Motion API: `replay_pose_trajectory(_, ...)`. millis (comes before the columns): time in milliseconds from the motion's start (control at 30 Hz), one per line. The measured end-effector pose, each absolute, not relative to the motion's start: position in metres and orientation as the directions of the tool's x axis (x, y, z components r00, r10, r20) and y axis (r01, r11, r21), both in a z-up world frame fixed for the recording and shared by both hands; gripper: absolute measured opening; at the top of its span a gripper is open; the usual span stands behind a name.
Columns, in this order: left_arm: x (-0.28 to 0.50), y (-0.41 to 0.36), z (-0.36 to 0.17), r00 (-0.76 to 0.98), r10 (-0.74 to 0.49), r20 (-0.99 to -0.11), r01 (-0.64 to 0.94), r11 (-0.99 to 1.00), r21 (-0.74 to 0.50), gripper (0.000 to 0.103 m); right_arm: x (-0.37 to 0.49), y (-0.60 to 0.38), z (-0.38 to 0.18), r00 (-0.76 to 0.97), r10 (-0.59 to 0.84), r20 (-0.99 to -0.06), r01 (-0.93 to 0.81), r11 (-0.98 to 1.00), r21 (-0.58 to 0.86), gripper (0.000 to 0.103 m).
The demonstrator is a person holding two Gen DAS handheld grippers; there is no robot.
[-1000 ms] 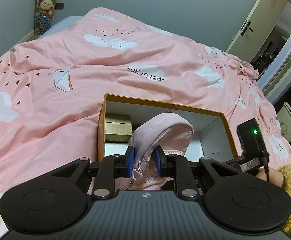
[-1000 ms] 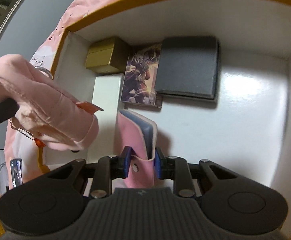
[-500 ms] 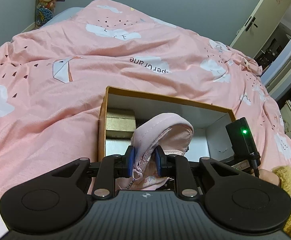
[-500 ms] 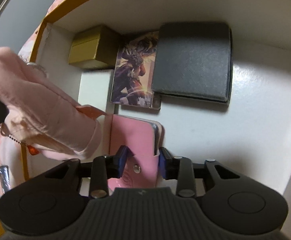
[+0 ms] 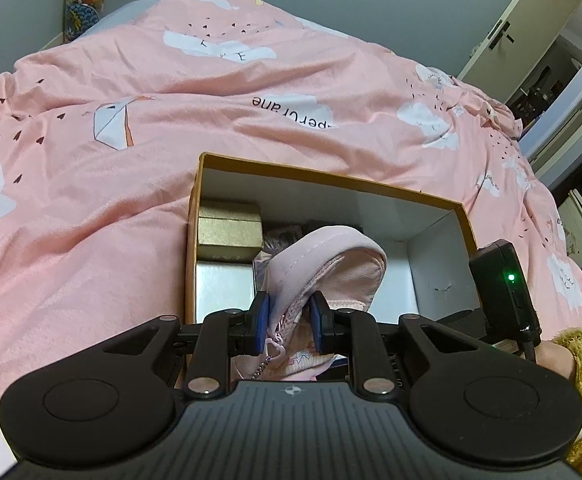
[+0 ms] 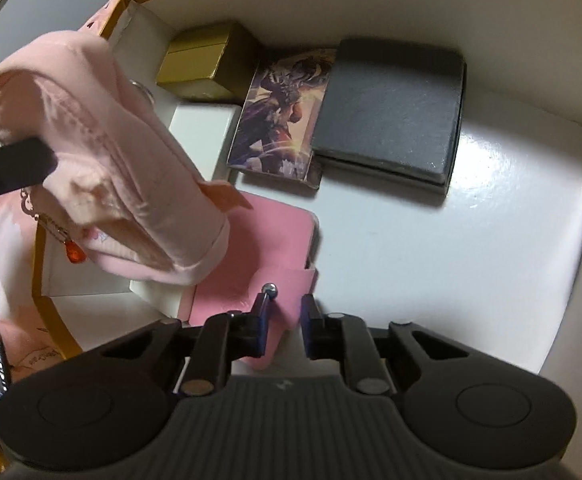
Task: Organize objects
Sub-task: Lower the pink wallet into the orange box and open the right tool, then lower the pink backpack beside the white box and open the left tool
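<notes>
Seemingly mid-sort on a bed with a pink quilt (image 5: 171, 184): soft pink pouch (image 5: 327, 264) pinched in left gripper (image 5: 289, 322) jaws, held above open box (image 5: 331, 182) at frame center, likely awaiting a slot. Lower center of right view: right gripper (image 6: 283, 326) jaws slightly parted, loosely straddling pink wallet (image 6: 267, 240) lying flat beside gold box (image 6: 205, 62), card pack (image 6: 281, 118) and black case (image 6: 387, 108), apparently just placed.

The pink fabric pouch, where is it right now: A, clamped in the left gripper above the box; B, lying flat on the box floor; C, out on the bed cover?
A: the left gripper is shut on the pink fabric pouch, holding it above the open box.
</notes>
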State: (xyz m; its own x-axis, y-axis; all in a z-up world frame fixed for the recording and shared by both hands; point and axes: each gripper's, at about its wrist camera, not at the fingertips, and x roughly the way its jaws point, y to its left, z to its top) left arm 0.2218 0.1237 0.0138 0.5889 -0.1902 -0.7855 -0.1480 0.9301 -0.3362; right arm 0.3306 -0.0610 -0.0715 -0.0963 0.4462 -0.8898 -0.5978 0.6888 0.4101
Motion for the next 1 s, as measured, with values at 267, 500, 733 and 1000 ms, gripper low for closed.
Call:
replay_pose_trajectory(267,0.236,0.111,-0.005,0.508,-0.252,-0.824,-0.132,0.922,-0.363,0.024,0.328,-0.086,-0.051,0.03,0.439,-0.898,-0.616,0.716,0.329,0.02)
replay_pose_trajectory(500,0.25,0.104,-0.031,0.396,-0.31,-0.865,-0.166,0.902,-0.399,0.025,0.333,-0.119,-0.03,0.11,0.476,-0.872,-0.603,0.73,0.322,0.023)
replay_pose_trajectory(733,0.256,0.106,-0.043,0.372,-0.243,-0.896,-0.207,0.919,-0.335,0.029,0.333,-0.108,-0.031,0.049,0.585,-0.81,-0.593,0.669,0.448,0.035)
replay_pose_trajectory(1000,0.258,0.087,-0.043,0.418,-0.131,-0.899,-0.125,0.972,-0.199,0.037,0.327,-0.099,-0.046,-0.004,0.605,-0.796,-0.533,0.672,0.514,0.027)
